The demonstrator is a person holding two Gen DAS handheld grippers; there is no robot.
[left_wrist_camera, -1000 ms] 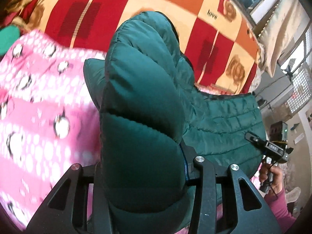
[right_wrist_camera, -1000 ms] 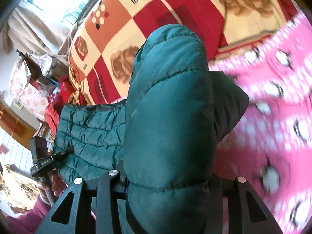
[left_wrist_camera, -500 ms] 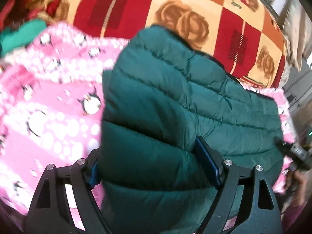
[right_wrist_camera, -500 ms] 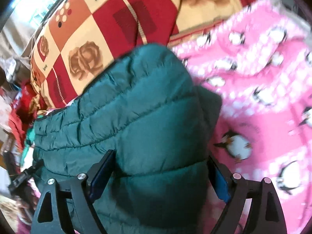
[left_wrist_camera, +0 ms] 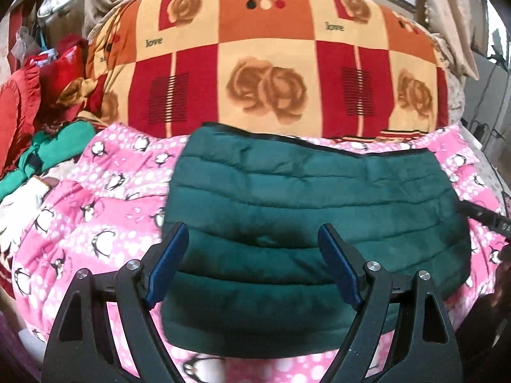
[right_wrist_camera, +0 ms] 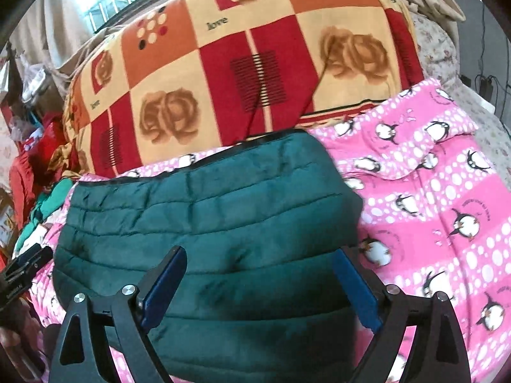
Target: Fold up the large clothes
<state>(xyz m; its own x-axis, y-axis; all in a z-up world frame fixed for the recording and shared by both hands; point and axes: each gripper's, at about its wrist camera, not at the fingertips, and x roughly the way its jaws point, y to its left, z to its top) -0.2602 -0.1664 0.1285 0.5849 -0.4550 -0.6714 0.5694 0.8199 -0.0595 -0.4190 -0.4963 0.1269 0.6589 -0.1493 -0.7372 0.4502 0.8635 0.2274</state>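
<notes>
The left gripper [left_wrist_camera: 252,249], at the bottom centre of its own view, stands with its blue-padded fingers [left_wrist_camera: 167,260] spread wide and nothing between them, poised over the near edge of a dark green quilted jacket [left_wrist_camera: 306,210]. The right gripper [right_wrist_camera: 258,274], low in its frame, is likewise spread wide and released above the same jacket [right_wrist_camera: 204,220], its blue pads [right_wrist_camera: 164,282] apart on either side of the padded cloth. The jacket lies folded flat in a broad band across the middle of both views, its black-trimmed far edge toward the top. It rests on a pink penguin-print blanket [left_wrist_camera: 105,223] that fills the lower left of the left view and the right side of the right view [right_wrist_camera: 447,223]. Beyond it, across the upper half of each frame, lies a red, orange and cream checked blanket [left_wrist_camera: 265,63] with rose motifs and the word "love". Red and green clothes [left_wrist_camera: 38,121] are heaped at the left edge of the left view.
</notes>
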